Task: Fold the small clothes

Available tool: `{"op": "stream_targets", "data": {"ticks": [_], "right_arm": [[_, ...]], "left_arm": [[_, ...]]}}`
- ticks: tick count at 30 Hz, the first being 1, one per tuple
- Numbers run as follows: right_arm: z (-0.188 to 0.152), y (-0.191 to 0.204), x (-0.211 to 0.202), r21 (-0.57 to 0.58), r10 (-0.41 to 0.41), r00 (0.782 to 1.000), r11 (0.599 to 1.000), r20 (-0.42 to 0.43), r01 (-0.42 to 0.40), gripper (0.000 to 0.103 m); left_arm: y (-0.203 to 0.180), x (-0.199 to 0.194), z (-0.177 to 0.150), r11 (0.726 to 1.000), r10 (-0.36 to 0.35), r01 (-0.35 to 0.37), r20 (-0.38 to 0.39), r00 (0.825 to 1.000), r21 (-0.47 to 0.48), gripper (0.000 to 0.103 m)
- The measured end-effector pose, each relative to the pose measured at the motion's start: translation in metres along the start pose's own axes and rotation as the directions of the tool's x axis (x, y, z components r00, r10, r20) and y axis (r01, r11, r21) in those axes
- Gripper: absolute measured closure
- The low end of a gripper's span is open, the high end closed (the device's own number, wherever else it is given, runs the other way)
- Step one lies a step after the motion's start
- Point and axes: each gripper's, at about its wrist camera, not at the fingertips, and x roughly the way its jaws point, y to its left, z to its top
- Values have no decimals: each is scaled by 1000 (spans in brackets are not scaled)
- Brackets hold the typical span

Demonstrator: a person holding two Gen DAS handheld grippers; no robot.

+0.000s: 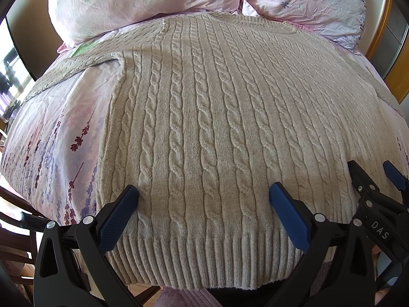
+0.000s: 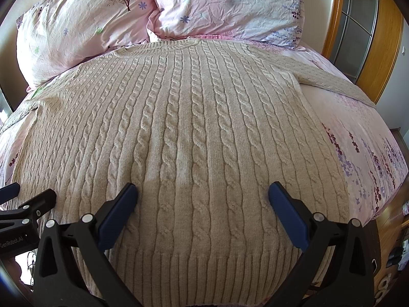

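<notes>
A beige cable-knit sweater [image 1: 204,117] lies flat on the bed, collar at the far end and ribbed hem [image 1: 204,261] at the near edge. It also fills the right wrist view [image 2: 194,133]. One sleeve [image 1: 66,74] stretches out left, the other sleeve [image 2: 332,81] right. My left gripper [image 1: 204,192] is open and empty over the hem's left part, its blue pads [image 1: 117,220] spread wide. My right gripper [image 2: 203,192] is open and empty over the hem's right part. The right gripper also shows in the left wrist view [image 1: 370,176], and the left gripper in the right wrist view [image 2: 30,197].
The bed has a pink floral sheet [image 1: 51,138]. Two pink pillows [image 1: 143,2] [image 2: 225,5] lie behind the collar. A wooden-framed door [image 2: 358,35] stands at the right. A dark wooden chair [image 1: 15,235] stands at the bed's left near corner.
</notes>
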Motion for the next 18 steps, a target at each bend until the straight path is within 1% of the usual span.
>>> {"op": "stream_targets", "data": {"ticks": [4,6,8,10,11,12,13,14,16,17,18], "right_arm": [[1,0,1,1,3,1000,1000,20,-3,2],[1,0,1,-8,8,1000,1000,10,-8,2],[0,0,-1,-15,12,999,1000,29,-12,2],[-5,-4,-2,-33,38,997,999,68,-36,2],[-5,-6,-4,-60,59,995,997,79,-55,2],[-2,-11,-3,-64,85,995,995,60,-81,2],[3,-21,-7,-57,111,992,993,66,-108,2],[11,-38,-11,-32,120,989,993,84,-118,2],[34,-81,-22,65,97,980,992,172,-110,2],[46,-105,-26,131,69,976,987,205,-97,2],[59,-128,-28,212,41,972,973,230,-91,2]], "left_arm": [[1,0,-2,1000,0,0,7,1000,-1,1],[1,0,-2,1000,1,-1,11,1000,-2,1],[1,0,-2,1000,-1,1,14,1000,3,1],[1,1,-1,1000,-5,5,14,1000,12,1],[2,1,0,1000,-8,8,13,1000,19,1],[2,2,1,1000,-12,11,17,1000,25,1],[2,2,0,999,-17,16,29,999,41,1],[2,1,0,998,-26,23,39,999,60,1],[9,1,5,995,-57,53,51,997,85,1],[18,0,10,996,-62,57,73,995,75,1],[29,-3,18,997,-59,53,106,993,56,1]]}}
